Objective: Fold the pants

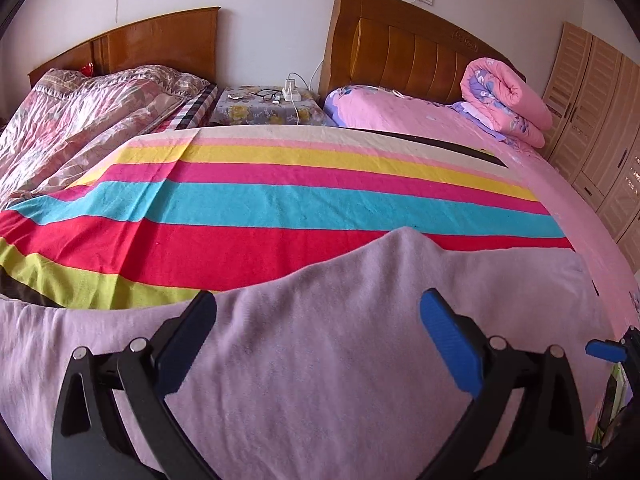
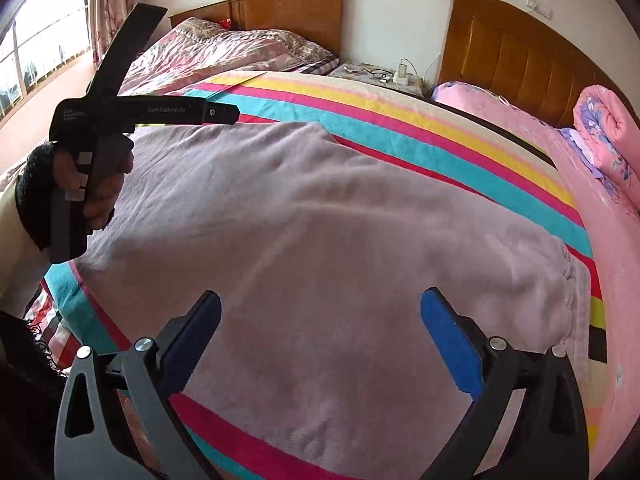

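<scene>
Left wrist view: one left gripper (image 1: 318, 312), jaws wide apart, nothing between them, poised over one pair of lilac pants (image 1: 312, 360). The pants lie flat along the near edge of one striped sheet (image 1: 280, 200), which is spread over a bed with a pink cover (image 1: 568, 200). One blue fingertip of the right gripper (image 1: 606, 350) shows at the right edge, near the pants' right end; its jaws cannot be read from here. Beyond the sheet's far edge: two wooden headboards, the left (image 1: 160, 40) and the right (image 1: 404, 48); one nightstand (image 1: 268, 110) between the two beds, carrying one power strip (image 1: 290, 94) and one pair of glasses (image 1: 266, 95). One rolled quilt (image 1: 506, 96) rests at the far right corner of the pink bed. One wardrobe (image 1: 592, 120) stands along the right side.

Right wrist view: one right gripper (image 2: 320, 312), jaws wide apart and empty, over the pants (image 2: 320, 240), which cover most of the sheet (image 2: 400, 128) from its near left edge towards its right edge. The left gripper (image 2: 224, 112) hangs above the pants' far left corner, held by one hand (image 2: 100, 184); it is seen side-on, so its jaws cannot be read here. One window (image 2: 44, 48) lies at far left. Nothing rests on the pants.
</scene>
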